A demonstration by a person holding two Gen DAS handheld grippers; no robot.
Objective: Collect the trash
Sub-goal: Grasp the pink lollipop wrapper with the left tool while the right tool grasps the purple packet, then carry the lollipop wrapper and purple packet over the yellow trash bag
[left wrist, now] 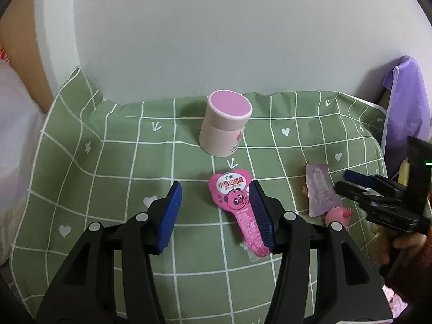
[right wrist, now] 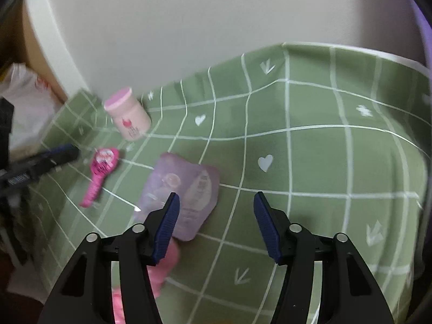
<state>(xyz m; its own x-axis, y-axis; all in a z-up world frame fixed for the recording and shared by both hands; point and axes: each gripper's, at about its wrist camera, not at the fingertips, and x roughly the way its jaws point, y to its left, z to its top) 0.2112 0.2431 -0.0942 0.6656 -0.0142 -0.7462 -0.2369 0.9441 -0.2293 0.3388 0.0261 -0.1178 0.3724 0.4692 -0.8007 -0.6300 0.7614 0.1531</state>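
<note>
**Trash on the green checked cloth, both grippers spread above it**

Trash here is two flat packets and a small pink piece, and nothing is held. The left gripper hangs with its blue pads spread wide and empty; its right-hand pad overlaps the edge of the pink wrapper, though whether it touches cannot be told. The right gripper is likewise spread, with bare cloth between its pads; its left-hand pad stands over the corner of the lilac sachet.

Taking the pink jar as landmark: it stands upright on the green checked cloth, close to the white wall behind. The pink wrapper lies flat just in front of the jar. The lilac sachet lies in front of the jar and off to its right, well apart from it. A small pink toy-like piece sits at the sachet's near end, farther from the jar. A purple bag hangs far right of the jar.
</note>
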